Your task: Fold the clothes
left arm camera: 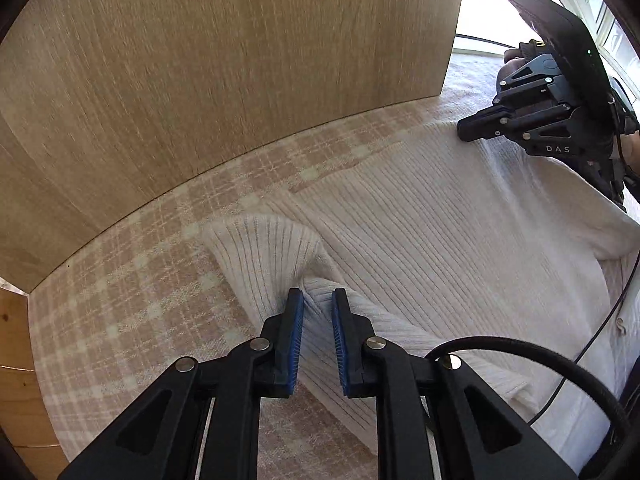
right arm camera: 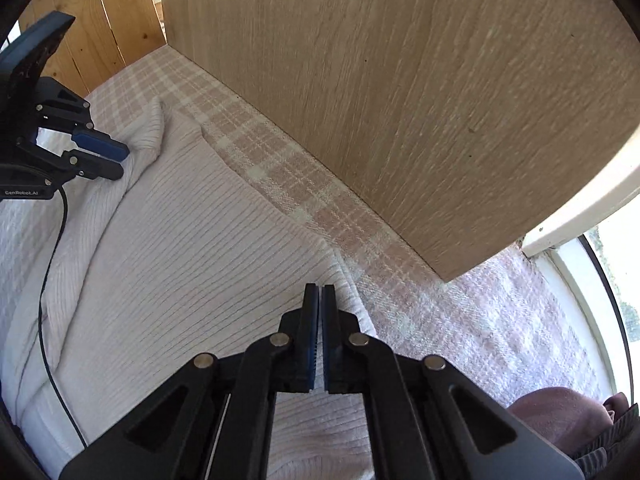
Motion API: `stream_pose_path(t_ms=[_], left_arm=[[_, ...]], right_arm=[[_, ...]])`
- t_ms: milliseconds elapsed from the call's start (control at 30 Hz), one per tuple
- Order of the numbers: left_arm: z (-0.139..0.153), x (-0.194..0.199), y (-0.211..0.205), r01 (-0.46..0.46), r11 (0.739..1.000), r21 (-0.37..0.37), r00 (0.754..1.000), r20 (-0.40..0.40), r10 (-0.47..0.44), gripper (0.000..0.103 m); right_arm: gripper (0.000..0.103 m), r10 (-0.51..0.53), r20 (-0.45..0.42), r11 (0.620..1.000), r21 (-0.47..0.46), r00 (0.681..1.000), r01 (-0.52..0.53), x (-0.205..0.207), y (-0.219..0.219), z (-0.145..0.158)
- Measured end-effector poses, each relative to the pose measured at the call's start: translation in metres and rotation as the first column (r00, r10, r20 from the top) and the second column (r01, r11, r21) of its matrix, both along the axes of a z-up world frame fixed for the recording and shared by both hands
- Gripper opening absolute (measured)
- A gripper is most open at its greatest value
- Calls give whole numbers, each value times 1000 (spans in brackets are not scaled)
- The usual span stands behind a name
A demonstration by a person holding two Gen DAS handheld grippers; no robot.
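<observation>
A white ribbed sweater lies spread on a pink plaid blanket; it also shows in the right wrist view. My left gripper is open, its blue pads either side of a raised fold of the sweater near its left corner. My right gripper is shut on the sweater's edge at the far right corner. The right gripper shows in the left wrist view, and the left gripper shows in the right wrist view.
A light wooden panel stands upright along the blanket's far edge. A window is at the right. A dark reddish cloth lies at the lower right. A black cable runs over the sweater.
</observation>
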State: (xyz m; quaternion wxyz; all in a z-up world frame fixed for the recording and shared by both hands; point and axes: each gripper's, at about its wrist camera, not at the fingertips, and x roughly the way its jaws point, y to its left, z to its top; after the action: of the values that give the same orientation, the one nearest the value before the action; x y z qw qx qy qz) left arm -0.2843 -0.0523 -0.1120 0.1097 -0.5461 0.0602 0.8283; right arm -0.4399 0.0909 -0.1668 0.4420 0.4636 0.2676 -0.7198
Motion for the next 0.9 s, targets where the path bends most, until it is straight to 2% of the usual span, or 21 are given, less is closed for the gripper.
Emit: stream_pose_path(t_ms=[67,133,233,300,333,433,467,533,700,800,900], left_arm=[[-3,-4,-1,-3,1000,-17,1000,7,3,15],[-2,-4,-1,0,1000,-29,1000,3,0,14],[26,12,5,-1,1000,2,999,-46,1,12],[48,28,14,8,1000,16,996,-84,-6,12],[58,41,22,14,1000,11,995,-104,-13,12],[87,94,52,41,999,16,989,-140,-38,12],[94,115,63,47,999,22,988,-146,-43,12],[100,154,84,37,998,44,991,-134,-31,12],[80,242,148,3,1000,29,998,-59,-2,14],[67,277,185,-27,997,78,999,-41,30,13],[57,294,238,33,992,125,999,-38,-29,13]], right_arm=[[1,-47,40,997,-56,998,49,-7,14,9],[1,-65,71,996,-58,995,69,-8,31,11],[1,-42,85,999,7,996,41,0,45,-2],[1,-39,35,994,102,999,35,4,46,-17],[1,-45,26,993,115,999,41,5,48,-18],[1,-89,23,995,43,996,87,15,67,11],[1,-76,18,997,5,997,76,25,76,24],[1,-48,-20,999,-14,999,48,48,98,44],[3,19,-33,1000,24,999,-18,83,165,58],[4,59,-32,994,91,998,-56,108,206,51],[4,66,-32,988,143,997,-61,126,242,49]])
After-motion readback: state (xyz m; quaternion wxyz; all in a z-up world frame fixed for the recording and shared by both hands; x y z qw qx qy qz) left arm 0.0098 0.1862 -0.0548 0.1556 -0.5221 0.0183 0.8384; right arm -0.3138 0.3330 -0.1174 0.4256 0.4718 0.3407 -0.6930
